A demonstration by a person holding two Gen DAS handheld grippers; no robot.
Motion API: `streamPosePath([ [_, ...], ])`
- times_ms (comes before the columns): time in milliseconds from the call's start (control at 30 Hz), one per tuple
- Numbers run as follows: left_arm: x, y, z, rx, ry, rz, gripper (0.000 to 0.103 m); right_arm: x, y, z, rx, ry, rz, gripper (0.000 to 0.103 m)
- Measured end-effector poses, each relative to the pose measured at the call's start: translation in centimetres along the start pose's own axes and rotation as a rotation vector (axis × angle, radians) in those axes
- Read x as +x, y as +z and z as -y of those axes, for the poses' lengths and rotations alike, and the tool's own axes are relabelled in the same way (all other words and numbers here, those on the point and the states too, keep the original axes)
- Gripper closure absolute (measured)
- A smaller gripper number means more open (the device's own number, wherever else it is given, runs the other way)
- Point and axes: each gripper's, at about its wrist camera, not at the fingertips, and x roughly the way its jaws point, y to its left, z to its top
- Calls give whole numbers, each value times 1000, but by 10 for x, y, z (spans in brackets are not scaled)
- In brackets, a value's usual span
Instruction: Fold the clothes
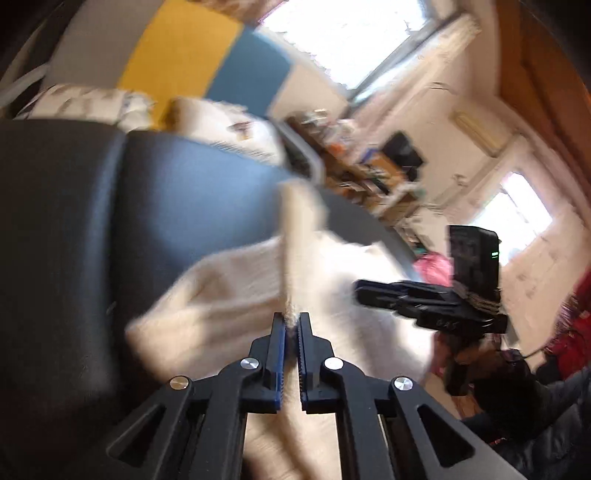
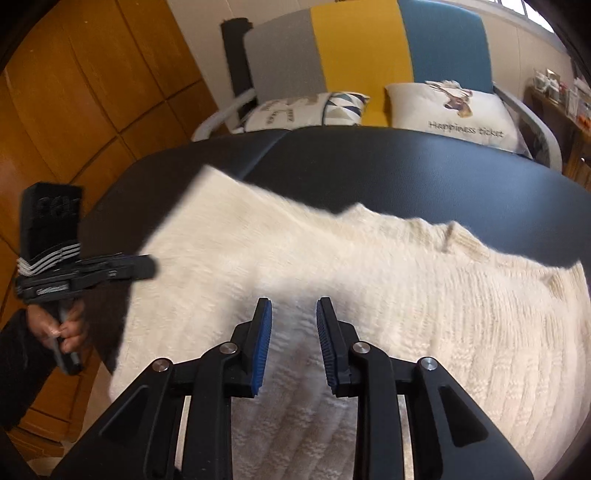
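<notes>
Your left gripper (image 1: 291, 320) is clamped on the cream sweater's (image 2: 332, 258) edge (blurred); your right gripper (image 2: 293, 306) hangs above it, jaws apart, nothing between.

Black padded table (image 2: 369, 162) in foreground, seam across top. Behind it, bench (image 2: 365, 44) with back panels in grey, yellow, blue and pale metal armrests. Two cushions on seat: patterned cushion (image 2: 306, 109) at left, white cushion (image 2: 454, 110) printed "Happiness ticket" at right. Wooden panelling (image 2: 85, 92) on left wall. Cluttered wooden shelf (image 1: 354, 162) along pale far wall. Two bright windows (image 1: 347, 33), daylight blown out. Air conditioner (image 1: 480, 129) mounted high on wall.
</notes>
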Motion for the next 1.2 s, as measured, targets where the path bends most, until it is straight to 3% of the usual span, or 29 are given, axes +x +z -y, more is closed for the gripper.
streamPosePath([
  [67, 8, -11, -19, -73, 44, -34, 99, 12, -5, 10, 49, 20, -18, 75],
  [100, 8, -14, -26, -120, 19, -25, 99, 12, -6, 13, 69, 38, -9, 75],
  [233, 5, -5, -25, -150, 32, -43, 94, 0, -5, 22, 124, 88, 25, 75],
  [300, -6, 6, -14, -72, 121, -47, 86, -14, -4, 23, 104, 72, 47, 75],
  [400, -17, 28, 13, 63, 163, -2, 83, -34, -9, 32, 100, 70, 62, 72],
  [467, -12, 46, 37, 216, 122, -11, 79, -39, -16, 40, 103, 78, 50, 51],
  [500, -1, 56, 51, 299, 111, -27, 78, -40, -20, 43, 104, 89, 38, 48],
  [600, 38, 79, 83, 528, 65, -113, 72, -42, -29, 50, 91, 121, 3, 48],
  [733, 87, 92, 98, 685, 50, -272, 69, -44, -33, 47, 27, 95, -23, 48],
  [867, 129, 90, 86, 704, 6, -411, 69, -49, -28, 54, 0, 33, -15, 48],
  [1000, 141, 92, 77, 660, -42, -451, 69, -48, -26, 70, 32, 0, -15, 48],
  [1200, 159, 97, 71, 579, -91, -523, 69, -39, -32, 81, 77, 20, -14, 48],
])
